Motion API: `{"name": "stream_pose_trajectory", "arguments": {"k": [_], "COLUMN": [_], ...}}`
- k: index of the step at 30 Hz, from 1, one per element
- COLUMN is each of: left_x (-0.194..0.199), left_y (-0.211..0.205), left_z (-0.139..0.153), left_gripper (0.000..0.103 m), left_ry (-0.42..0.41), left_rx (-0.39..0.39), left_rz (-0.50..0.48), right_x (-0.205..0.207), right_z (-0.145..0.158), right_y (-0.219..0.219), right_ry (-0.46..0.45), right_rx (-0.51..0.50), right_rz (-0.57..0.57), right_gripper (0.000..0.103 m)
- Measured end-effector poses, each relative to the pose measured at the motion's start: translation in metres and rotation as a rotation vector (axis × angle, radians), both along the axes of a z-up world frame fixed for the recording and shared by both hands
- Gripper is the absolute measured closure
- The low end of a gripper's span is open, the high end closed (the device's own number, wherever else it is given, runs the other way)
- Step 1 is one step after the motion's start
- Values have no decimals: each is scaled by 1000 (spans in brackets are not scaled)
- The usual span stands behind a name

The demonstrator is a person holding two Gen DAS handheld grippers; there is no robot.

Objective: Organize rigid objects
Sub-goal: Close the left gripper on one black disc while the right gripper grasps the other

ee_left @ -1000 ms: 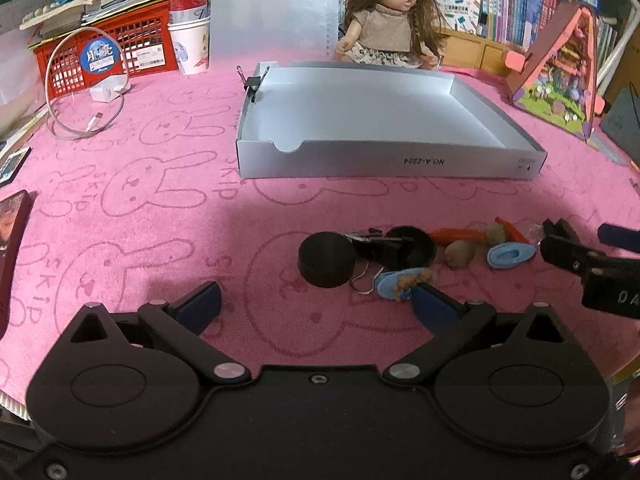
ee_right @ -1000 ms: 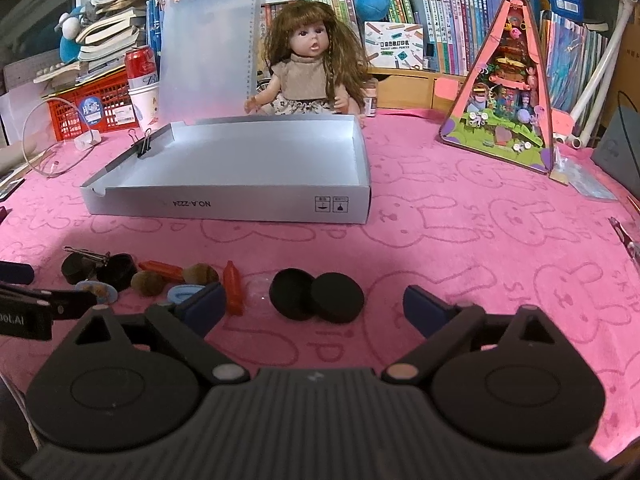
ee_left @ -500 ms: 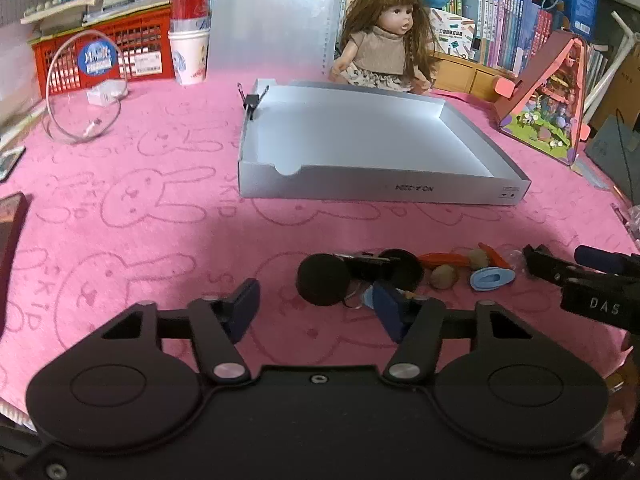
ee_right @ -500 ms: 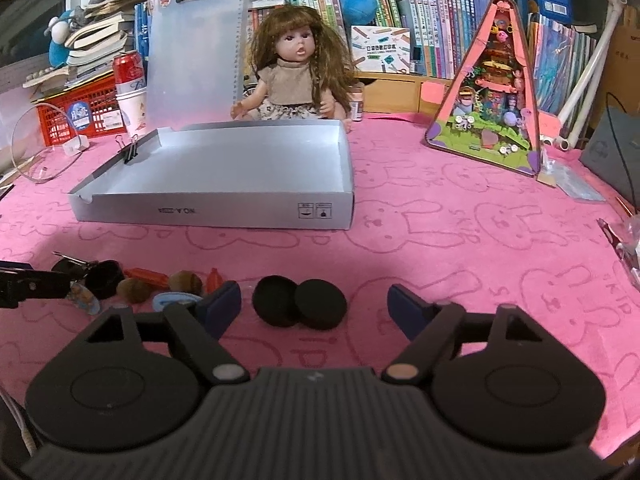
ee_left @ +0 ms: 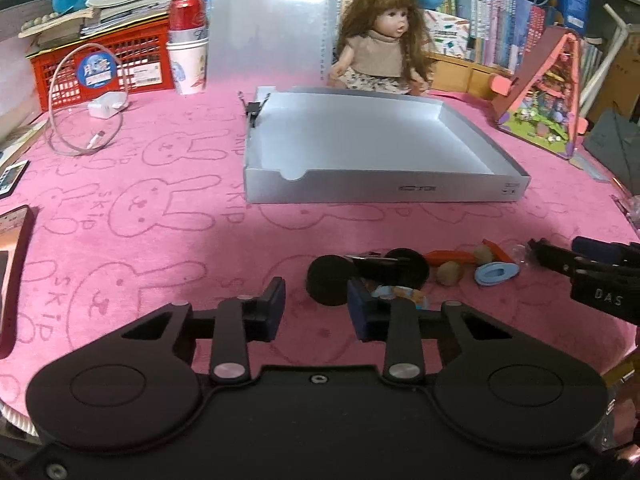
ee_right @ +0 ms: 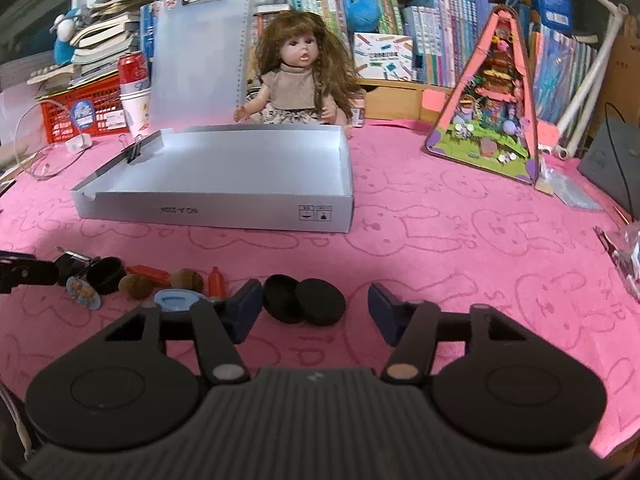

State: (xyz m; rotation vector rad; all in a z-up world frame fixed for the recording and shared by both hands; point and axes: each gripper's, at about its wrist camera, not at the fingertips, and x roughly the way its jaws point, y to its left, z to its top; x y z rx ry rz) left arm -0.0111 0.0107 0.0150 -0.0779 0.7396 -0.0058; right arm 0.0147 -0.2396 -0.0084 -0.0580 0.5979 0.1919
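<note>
While grey tray (ee_left: 360, 192) sits bare, black discs (ee_right: 304, 300) lie before it

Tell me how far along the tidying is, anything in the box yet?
Nothing is done: the grey box holds nothing. Neither gripper holds anything; the left gripper is open by a black disc, and the right gripper is open around two black lids. The small items, including the blue oval piece, all remain on the pink cloth.

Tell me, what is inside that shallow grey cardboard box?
Nothing shows inside the shallow grey cardboard box: its pale floor is bare in both views. Only the strip just behind its front wall is hidden.
</note>
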Motion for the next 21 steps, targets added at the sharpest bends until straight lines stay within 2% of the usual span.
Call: {"name": "stream_pose_trajectory", "arguments": {"k": [5, 12, 18, 21], "left_x": [0, 1, 0, -1], "left_y": [-4, 2, 5, 2], "left_z": [-4, -2, -1, -1], "left_gripper": [69, 69, 69, 69], "left_ry": [-28, -39, -34, -37], "left_rx": [42, 90, 42, 37], "left_rz": [23, 62, 36, 24], "right_x": [0, 2, 5, 7], "right_z": [-3, 1, 4, 3], "right_y": [3, -11, -25, -27], "right_ry": [19, -1, -9, -16], "right_rx": [-2, 10, 42, 19], "right_rz": [14, -37, -80, -103], "right_gripper": [54, 54, 54, 53]}}
